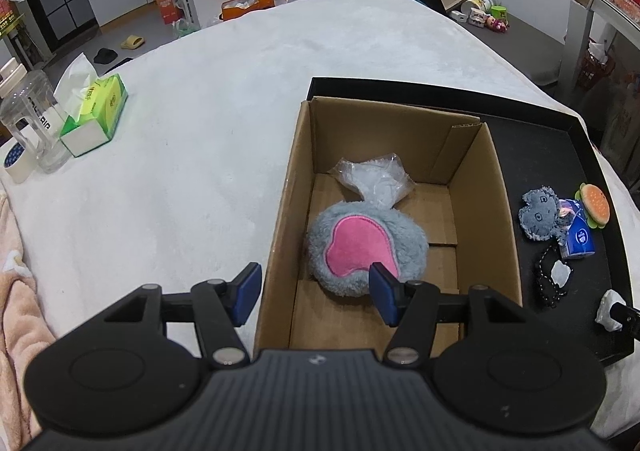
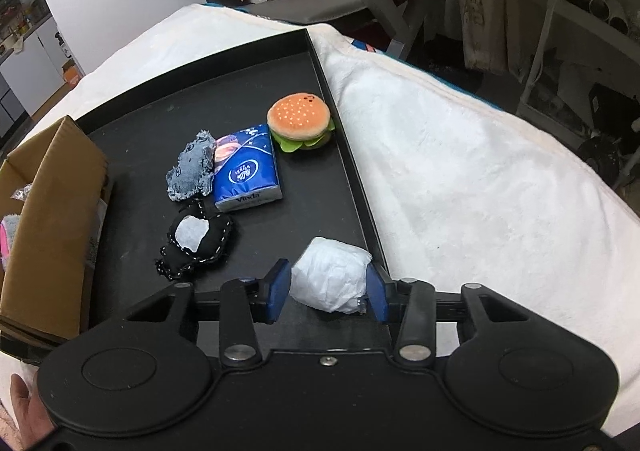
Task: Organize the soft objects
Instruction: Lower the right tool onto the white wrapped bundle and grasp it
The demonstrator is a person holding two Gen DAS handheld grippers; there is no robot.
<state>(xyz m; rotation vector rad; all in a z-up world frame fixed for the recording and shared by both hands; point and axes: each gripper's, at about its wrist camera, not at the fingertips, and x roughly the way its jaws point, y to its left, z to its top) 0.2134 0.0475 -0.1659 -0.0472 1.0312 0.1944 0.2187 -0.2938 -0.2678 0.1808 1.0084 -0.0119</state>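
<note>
In the left wrist view a grey plush with a pink patch (image 1: 366, 247) and a clear plastic bag (image 1: 372, 181) lie inside the cardboard box (image 1: 486, 203). My left gripper (image 1: 316, 293) hangs open over the box's near left wall, with nothing between its fingers. In the right wrist view my right gripper (image 2: 328, 291) sits low on the black tray (image 2: 240, 91). Both of its blue pads touch a crumpled white tissue wad (image 2: 330, 277) that rests near the tray's right rim. Beyond it lie a black stitched plush (image 2: 198, 241), a blue tissue pack (image 2: 244, 169), a grey denim plush (image 2: 192, 167) and a burger plush (image 2: 300, 121).
A white fleece cloth (image 1: 200, 131) covers the table. At its left edge stand a green tissue box (image 1: 96, 115), a clear jar (image 1: 32, 119) and a tape roll (image 1: 16, 163). A pink towel (image 1: 16, 311) lies at the near left. A person's hand (image 2: 24, 407) shows at the lower left.
</note>
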